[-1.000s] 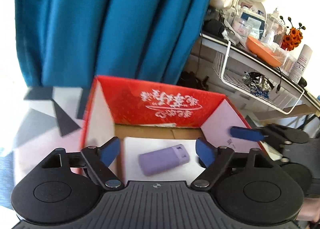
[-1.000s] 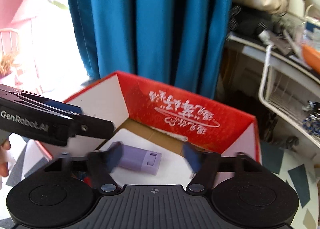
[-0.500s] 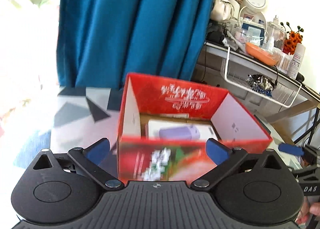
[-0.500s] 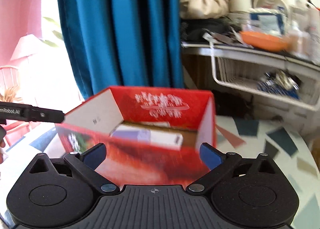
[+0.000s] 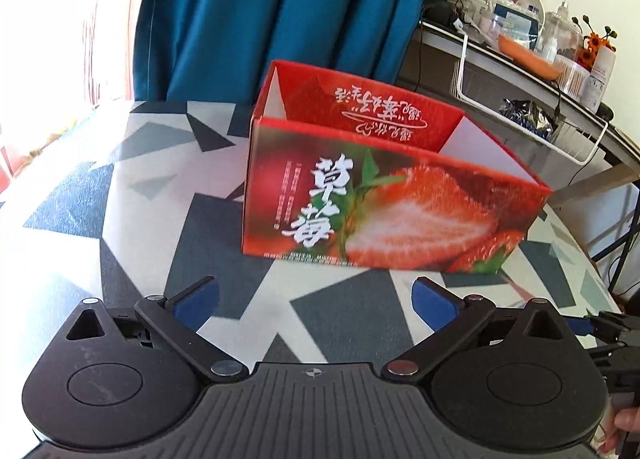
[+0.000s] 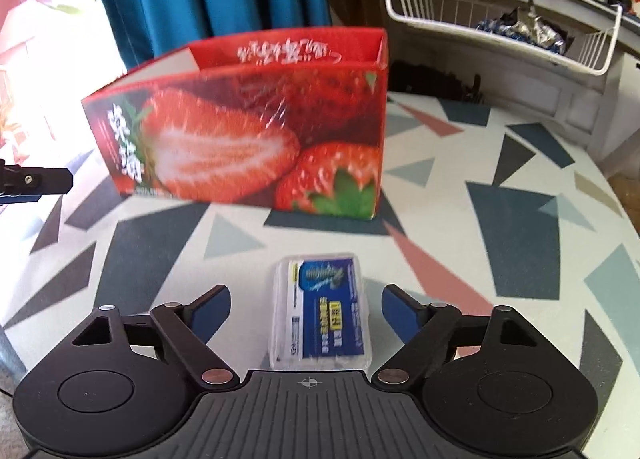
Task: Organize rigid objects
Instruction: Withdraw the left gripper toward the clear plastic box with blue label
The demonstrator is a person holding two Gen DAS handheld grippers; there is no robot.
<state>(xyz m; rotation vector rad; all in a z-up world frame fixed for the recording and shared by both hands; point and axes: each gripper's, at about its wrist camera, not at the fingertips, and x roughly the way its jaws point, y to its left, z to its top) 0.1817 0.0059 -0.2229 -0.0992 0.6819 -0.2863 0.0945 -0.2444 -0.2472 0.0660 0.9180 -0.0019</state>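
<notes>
— What is seen first?

— A small clear pack with a blue label (image 6: 320, 311) is seen lying flat on the worktop (image 6: 500, 227). It is placed in front of the red strawberry box (image 6: 248, 131), with a bare strip of worktop left between them.

— Is the pack being pinched?

— No. The right gripper (image 6: 306, 313) is held over it, and its blue fingers (image 6: 212, 313) are spread, one on each side of the pack. A gap is seen at both sides, so the pack is not touched. These fingers have just been closing a little.

— And the other one?

— The left gripper (image 5: 316, 299) is held over the bare worktop (image 5: 120, 195), near the long side of the strawberry box (image 5: 384, 211). Its fingers (image 5: 198, 301) are spread very wide, and nothing is found between them. They have just been opened further.

— What about the box?

— It is stood upright with its top open. What is inside cannot be told from here.

— What else is seen?

— The worktop is covered with grey, dark and pink triangles. A blue curtain (image 5: 280, 11) is hung behind the box. To the right, a shelf with a white wire basket (image 6: 500, 27) is seen, and it is crowded with small things.
</notes>
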